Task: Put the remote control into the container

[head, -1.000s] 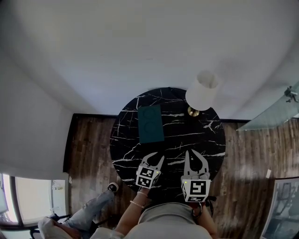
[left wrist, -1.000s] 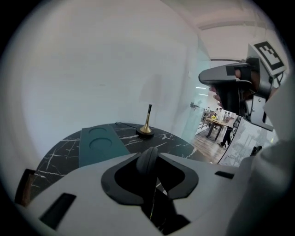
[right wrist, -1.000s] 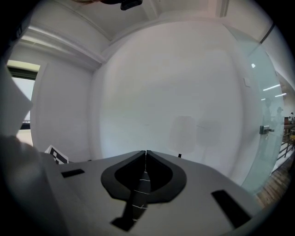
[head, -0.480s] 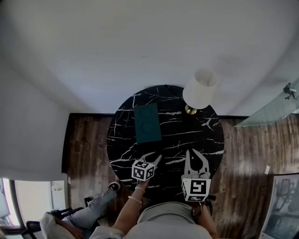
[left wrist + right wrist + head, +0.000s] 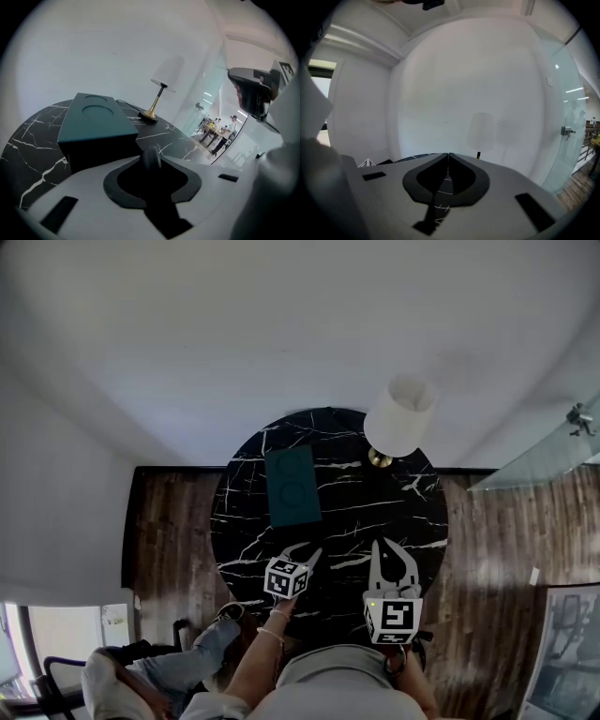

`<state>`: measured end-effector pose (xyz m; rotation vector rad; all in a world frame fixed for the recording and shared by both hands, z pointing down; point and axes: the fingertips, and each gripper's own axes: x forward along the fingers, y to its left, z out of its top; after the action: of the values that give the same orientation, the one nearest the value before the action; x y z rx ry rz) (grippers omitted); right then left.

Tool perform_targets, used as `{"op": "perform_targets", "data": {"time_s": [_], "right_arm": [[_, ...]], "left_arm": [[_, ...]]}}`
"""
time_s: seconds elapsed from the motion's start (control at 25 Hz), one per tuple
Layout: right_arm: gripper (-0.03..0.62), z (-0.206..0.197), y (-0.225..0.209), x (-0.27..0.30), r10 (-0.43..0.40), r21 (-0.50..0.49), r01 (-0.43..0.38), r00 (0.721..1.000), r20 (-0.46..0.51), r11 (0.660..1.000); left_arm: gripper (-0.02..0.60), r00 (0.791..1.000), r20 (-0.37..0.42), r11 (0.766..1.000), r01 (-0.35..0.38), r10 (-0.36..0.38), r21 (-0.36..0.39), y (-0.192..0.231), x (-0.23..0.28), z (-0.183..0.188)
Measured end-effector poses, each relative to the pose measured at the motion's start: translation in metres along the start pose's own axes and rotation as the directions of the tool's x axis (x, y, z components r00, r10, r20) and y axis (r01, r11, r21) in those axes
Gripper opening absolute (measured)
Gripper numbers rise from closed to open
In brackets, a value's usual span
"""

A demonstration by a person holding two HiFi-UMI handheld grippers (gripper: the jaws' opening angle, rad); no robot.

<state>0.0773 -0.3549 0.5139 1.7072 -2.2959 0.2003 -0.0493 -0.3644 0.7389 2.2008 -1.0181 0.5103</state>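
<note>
The teal container (image 5: 292, 486) is a closed box with two round hollows in its lid, lying on the left half of the round black marble table (image 5: 375, 507). My left gripper (image 5: 307, 557) hovers over the table's near edge, rolled on its side. In the left gripper view a dark rounded end, apparently the remote control (image 5: 151, 160), sits between the closing jaws of the left gripper (image 5: 151, 164); the container (image 5: 96, 119) lies just beyond. My right gripper (image 5: 386, 546) is shut and empty at the near right, its tips meeting in the right gripper (image 5: 448, 157) view.
A lamp with a white shade (image 5: 401, 416) and brass base (image 5: 151, 115) stands at the table's far right. A glass partition (image 5: 534, 465) runs along the right. A person's leg (image 5: 192, 662) is at the lower left on the wooden floor.
The left gripper has rolled onto its side and shifted slightly left over the table's near edge. The right gripper has stayed put.
</note>
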Motion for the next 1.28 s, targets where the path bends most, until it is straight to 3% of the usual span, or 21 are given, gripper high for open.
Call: {"op": "perform_targets", "data": {"time_s": [0.2, 0.76, 1.28], "right_arm": [[0.014, -0.003, -0.003, 0.001, -0.008, -0.004, 0.008, 1.0, -0.011, 1.0], [0.014, -0.011, -0.014, -0.002, -0.017, -0.001, 0.017, 0.999, -0.03, 1.0], [0.014, -0.016, -0.016, 0.001, 0.006, 0.0, -0.006, 0.999, -0.037, 1.0]], "left_arm": [[0.092, 1.0, 0.006, 0.996, -0.031, 0.031, 0.087, -0.002, 0.011, 0.0], [0.095, 0.978, 0.06, 0.961, -0.208, 0.2, 0.184, 0.01, 0.022, -0.005], [0.098, 0.969, 0.102, 0.956, -0.24, 0.225, 0.171, 0.013, 0.018, -0.001]]}}
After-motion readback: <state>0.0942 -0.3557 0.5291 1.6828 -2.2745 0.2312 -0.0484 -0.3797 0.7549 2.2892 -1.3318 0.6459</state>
